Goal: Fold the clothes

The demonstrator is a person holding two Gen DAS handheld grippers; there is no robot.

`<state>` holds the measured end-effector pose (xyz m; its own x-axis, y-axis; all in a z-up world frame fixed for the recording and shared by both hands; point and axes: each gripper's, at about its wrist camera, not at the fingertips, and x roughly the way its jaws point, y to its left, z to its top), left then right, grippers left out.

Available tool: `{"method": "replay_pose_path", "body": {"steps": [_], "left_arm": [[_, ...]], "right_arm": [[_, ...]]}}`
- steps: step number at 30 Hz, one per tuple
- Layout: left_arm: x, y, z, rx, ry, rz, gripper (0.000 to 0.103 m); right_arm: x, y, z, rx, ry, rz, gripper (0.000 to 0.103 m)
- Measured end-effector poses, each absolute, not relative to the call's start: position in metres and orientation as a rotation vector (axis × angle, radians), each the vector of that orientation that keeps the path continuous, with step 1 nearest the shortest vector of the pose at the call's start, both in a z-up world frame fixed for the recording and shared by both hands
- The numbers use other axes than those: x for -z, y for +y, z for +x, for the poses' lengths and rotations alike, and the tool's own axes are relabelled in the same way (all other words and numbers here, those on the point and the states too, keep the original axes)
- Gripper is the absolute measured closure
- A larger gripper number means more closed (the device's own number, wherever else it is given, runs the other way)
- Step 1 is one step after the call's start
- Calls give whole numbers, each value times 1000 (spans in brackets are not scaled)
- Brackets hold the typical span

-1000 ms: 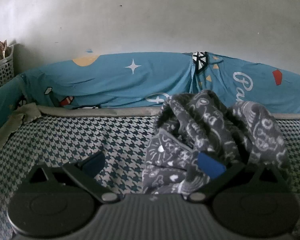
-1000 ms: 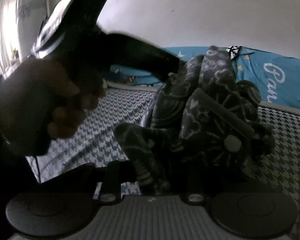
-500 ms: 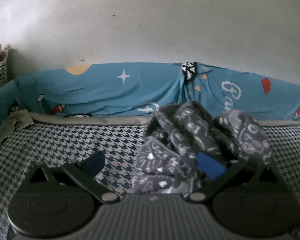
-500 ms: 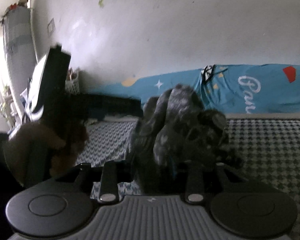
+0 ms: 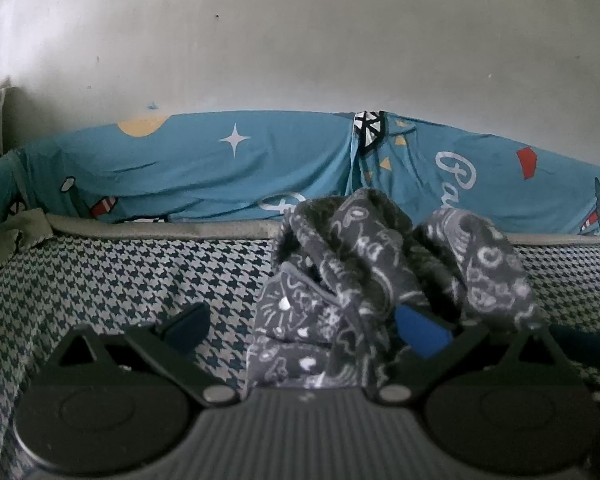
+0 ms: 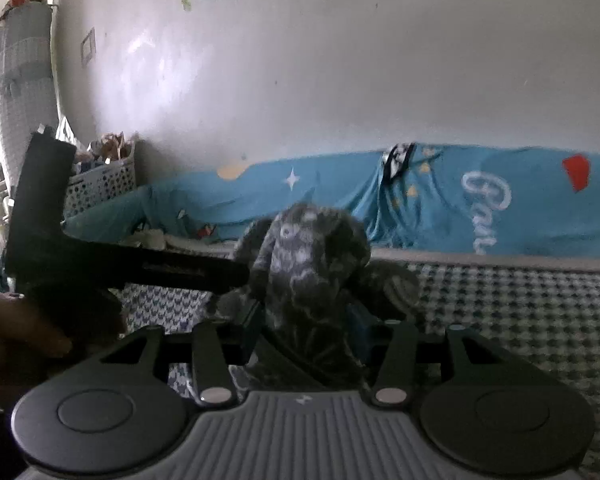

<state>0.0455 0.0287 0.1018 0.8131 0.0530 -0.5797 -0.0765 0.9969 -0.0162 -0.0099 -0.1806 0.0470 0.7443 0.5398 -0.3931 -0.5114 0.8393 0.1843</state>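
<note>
In the left wrist view, the left gripper (image 5: 304, 320) stands wide: its left pad sits bare over the bed at about 8 o'clock, and its blue right pad (image 5: 420, 334) is at about 4 o'clock, tucked against the bunched garment (image 5: 364, 280). The cloth lies between the fingers but fills only the right part of the gap, so nothing is pinched. The garment is dark grey with pale doodle prints, heaped in a crumpled mound just ahead of the gripper, slightly toward 2 o'clock of centre.

In the right wrist view, the right gripper (image 6: 306, 330) has its jaws opening, with the same garment (image 6: 312, 276) rising between them as a blurred hanging bundle at the centre. The pads stand just beside the cloth; whether they still touch it cannot be told. At 9 o'clock the other gripper's black body (image 6: 112, 260) reaches in toward the bundle, held by a hand (image 6: 24, 332) at about 8 o'clock.

Under the garment spreads the bed cover (image 5: 132, 276), a dark-and-white houndstooth weave. Beyond it, from 9 to 3 o'clock, a blue printed sheet (image 5: 220, 168) with a white star, planes and lettering runs along the bed's far edge. A white perforated basket (image 6: 100, 188) stands at 10 o'clock, and the plain white wall (image 5: 300, 40) fills 12 o'clock.
</note>
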Motion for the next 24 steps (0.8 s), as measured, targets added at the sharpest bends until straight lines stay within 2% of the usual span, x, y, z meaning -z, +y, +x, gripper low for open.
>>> {"method": "replay_pose_path", "body": {"steps": [2, 7, 10, 24], "left_arm": [[-98, 29, 48, -70, 630, -44, 0], [-90, 30, 56, -69, 677, -49, 0], [-88, 35, 55, -101, 691, -42, 0], [-68, 76, 35, -246, 788, 17, 0]], "right_arm": [[-38, -176, -2, -575, 470, 69, 55], [-24, -168, 2, -597, 503, 103, 70], [-19, -161, -3, -639, 508, 68, 75], [8, -137, -40, -791, 550, -85, 76]]}}
